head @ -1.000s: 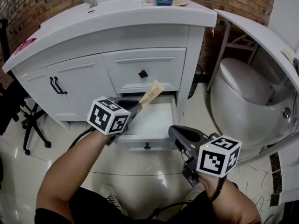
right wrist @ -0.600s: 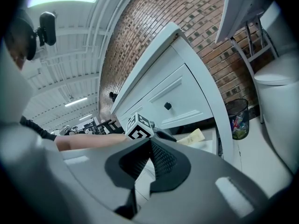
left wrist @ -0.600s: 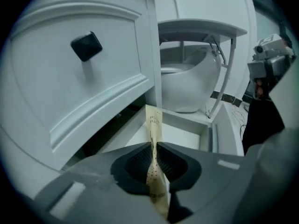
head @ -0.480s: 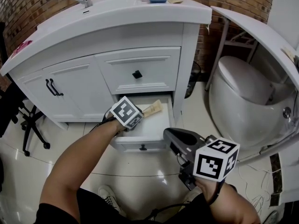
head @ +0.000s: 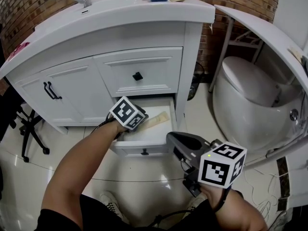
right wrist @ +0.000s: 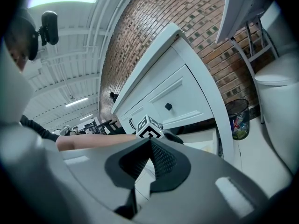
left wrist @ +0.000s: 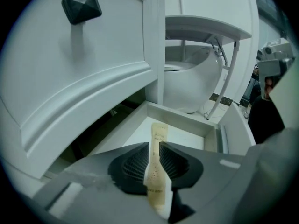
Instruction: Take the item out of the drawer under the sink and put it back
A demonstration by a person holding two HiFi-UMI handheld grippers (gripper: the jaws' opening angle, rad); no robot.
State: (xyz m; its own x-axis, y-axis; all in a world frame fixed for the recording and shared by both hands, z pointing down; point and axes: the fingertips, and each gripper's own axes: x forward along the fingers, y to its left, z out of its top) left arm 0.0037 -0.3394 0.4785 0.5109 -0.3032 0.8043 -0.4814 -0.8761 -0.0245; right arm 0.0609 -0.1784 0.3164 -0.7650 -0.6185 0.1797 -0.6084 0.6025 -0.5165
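Observation:
The vanity's lower drawer (head: 144, 146) stands pulled open. A flat cream tube (head: 155, 120) lies low inside it, its far end on the drawer floor (left wrist: 187, 141). My left gripper (head: 139, 121) reaches down into the drawer. In the left gripper view the tube (left wrist: 159, 139) runs between the two pads of my left gripper (left wrist: 154, 155); the jaws have just been opening, and both pads still touch the tube's sides. My right gripper (head: 172, 139) hangs in front of the drawer, apart from it. Its jaws (right wrist: 150, 146) are shut with nothing between them.
Above the open drawer is a shut drawer with a black knob (head: 137, 75). Cupboard doors with black handles (head: 48, 89) are to the left. A toilet (head: 250, 100) stands to the right, a waste bin (right wrist: 238, 120) by the brick wall, an office chair (head: 26, 129) far left.
My left gripper has sunk into the drawer with the tube. The tube stood tilted above the drawer before and now lies low inside it. The right gripper has not moved.

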